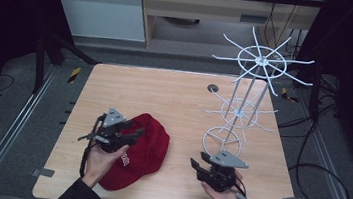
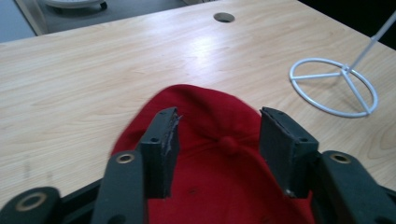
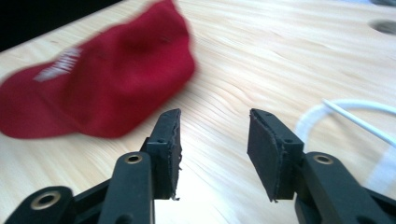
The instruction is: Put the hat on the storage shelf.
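Lower left of the high view: your left gripper point(image 1: 133, 131), jaws wide, over the red cap point(image 1: 146, 149); right gripper point(image 1: 196, 163) wide, empty.

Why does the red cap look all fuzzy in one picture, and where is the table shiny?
Right gripper view: the red cap is smeared, its white lettering unreadable. Left gripper view: the cap is sharper, and glare whitens the table. High view: even light, dark surroundings.
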{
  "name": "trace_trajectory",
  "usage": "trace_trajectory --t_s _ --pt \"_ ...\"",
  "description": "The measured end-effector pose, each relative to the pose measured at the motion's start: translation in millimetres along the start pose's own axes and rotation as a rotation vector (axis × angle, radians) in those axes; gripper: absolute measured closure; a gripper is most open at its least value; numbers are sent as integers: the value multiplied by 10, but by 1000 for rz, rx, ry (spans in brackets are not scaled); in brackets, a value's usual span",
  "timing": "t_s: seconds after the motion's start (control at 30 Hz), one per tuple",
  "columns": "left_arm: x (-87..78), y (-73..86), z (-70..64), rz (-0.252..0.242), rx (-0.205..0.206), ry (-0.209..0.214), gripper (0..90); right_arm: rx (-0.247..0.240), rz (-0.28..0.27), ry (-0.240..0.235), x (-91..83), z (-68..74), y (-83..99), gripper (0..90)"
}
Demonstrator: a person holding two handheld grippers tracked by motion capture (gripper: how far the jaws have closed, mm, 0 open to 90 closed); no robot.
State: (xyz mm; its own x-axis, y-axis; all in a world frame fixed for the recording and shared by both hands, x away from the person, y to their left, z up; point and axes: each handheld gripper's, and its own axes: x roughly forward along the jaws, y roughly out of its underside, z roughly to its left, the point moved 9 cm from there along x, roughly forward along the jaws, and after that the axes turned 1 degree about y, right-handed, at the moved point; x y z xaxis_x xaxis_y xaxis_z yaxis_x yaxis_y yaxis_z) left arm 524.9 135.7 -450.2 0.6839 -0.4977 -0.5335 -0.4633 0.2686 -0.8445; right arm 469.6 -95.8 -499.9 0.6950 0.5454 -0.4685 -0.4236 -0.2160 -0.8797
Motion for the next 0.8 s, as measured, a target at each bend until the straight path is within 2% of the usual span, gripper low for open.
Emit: trace_trajectory --t_s 0.1,0.2,0.33,0.43,0.5,0.57,0.67,0.7,0.8 --pt "129 24 -135 20 12 -6 407 23 9 37 -113 -181 102 511" --pt "240 48 -241 44 19 -12 370 42 7 60 -211 -305 152 483" --pt "380 123 -300 100 47 -44 332 41 0 114 -315 -459 187 434" --pt "484 208 -292 141 40 -62 340 49 6 136 -370 -549 241 413" --pt "542 259 -251 159 34 -84 383 54 17 145 -395 -601 289 405" --pt "578 298 -200 167 16 -100 480 61 23 152 -416 -650 327 403" --pt "599 332 -146 171 -30 -86 618 73 27 160 -441 -701 365 404" --pt "593 326 -128 160 -38 -86 685 78 28 161 -447 -708 373 404" --pt "514 269 -93 111 -50 -83 782 85 31 173 -463 -752 391 407"
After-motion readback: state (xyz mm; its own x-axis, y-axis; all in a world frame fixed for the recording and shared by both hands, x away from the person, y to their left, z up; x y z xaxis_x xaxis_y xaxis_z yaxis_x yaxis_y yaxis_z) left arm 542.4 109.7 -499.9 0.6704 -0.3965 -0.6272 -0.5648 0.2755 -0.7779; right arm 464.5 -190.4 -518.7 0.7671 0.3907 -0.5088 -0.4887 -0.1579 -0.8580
